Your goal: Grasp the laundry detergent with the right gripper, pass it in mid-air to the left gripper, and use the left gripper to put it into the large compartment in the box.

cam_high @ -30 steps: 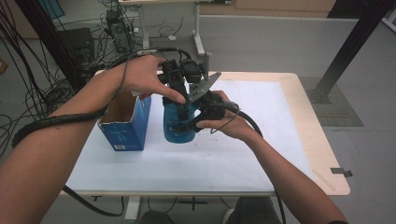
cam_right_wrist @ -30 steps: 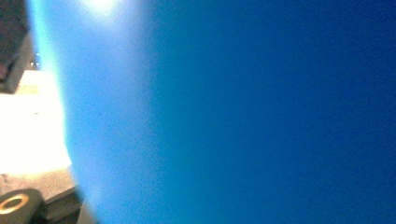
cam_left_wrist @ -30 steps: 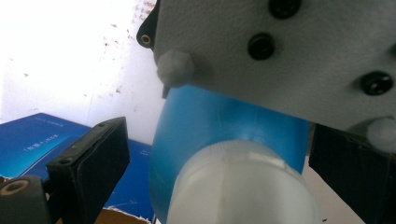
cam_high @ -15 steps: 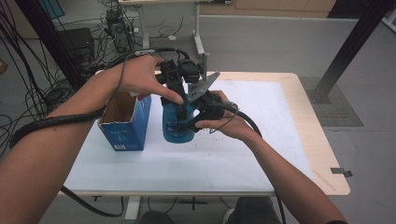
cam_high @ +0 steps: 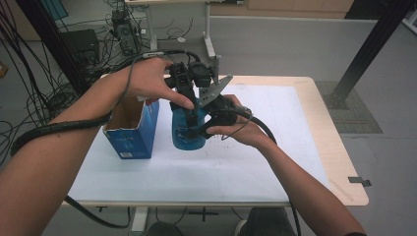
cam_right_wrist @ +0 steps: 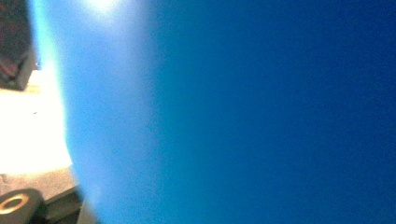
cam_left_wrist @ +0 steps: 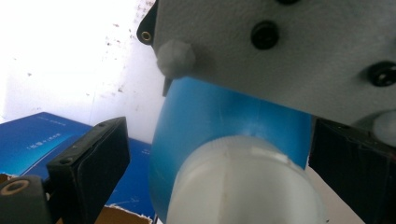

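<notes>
A blue bottle (cam_high: 187,132) with a white cap (cam_left_wrist: 247,186) stands upright on the white table (cam_high: 196,172), just right of an open blue carton (cam_high: 133,130). Both hands and grippers crowd over its top in the high view, hiding the cap and neck there. The left gripper (cam_left_wrist: 219,154) comes from above, its jaws spread either side of the cap, not touching it. The right gripper (cam_high: 204,129) presses against the bottle's side; the blue wall blurs its own view, so whether its jaws are clamping cannot be told. Since a second ago, nothing has visibly shifted.
</notes>
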A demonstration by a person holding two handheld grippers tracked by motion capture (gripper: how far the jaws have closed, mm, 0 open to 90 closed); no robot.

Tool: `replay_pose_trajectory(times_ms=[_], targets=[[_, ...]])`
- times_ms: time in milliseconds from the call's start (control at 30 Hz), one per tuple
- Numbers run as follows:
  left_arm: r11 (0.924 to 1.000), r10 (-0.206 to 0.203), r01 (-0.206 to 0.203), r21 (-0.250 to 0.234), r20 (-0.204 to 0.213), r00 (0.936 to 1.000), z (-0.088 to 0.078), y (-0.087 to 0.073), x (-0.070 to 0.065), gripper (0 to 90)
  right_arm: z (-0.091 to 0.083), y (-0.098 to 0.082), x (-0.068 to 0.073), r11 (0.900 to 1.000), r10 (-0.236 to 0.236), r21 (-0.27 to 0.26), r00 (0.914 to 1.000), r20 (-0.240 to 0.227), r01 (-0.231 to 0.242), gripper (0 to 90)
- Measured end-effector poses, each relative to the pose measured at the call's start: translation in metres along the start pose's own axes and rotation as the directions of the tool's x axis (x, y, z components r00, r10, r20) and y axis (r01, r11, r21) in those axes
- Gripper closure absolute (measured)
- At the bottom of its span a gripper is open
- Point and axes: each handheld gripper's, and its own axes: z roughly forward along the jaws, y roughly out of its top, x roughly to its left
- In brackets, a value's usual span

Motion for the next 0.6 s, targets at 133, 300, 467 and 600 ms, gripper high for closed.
replay_pose_trajectory(times_ms=[133, 300, 467, 600], targets=[[1.0, 0.003, -0.003, 0.0, -0.005, 1.0, -0.0007, 0.0, 0.0001, 6.0, 0.0001, 0.0, 0.0, 1.0, -0.001, 0.0, 1.0, 0.001, 0.001, 43.0], [1.0, 0.003, -0.003, -0.003, -0.009, 1.0, -0.0022, 0.0001, 0.0003, 6.0, 0.0002, 0.0004, -0.0003, 1.0, -0.003, 0.001, 1.0, -0.001, 0.003, 43.0], [1.0, 0.006, -0.006, -0.002, -0.006, 1.0, -0.0012, 0.0002, 0.0004, 6.2, 0.0003, 0.0009, 0.0003, 1.0, 0.0, 0.001, 1.0, -0.004, 0.0, 43.0], [1.0, 0.006, -0.006, 0.0, -0.008, 1.0, -0.0008, 0.0, 0.0006, 6.4, 0.0, 0.0018, 0.0007, 1.0, -0.003, 0.0, 1.0, -0.006, 0.003, 43.1]])
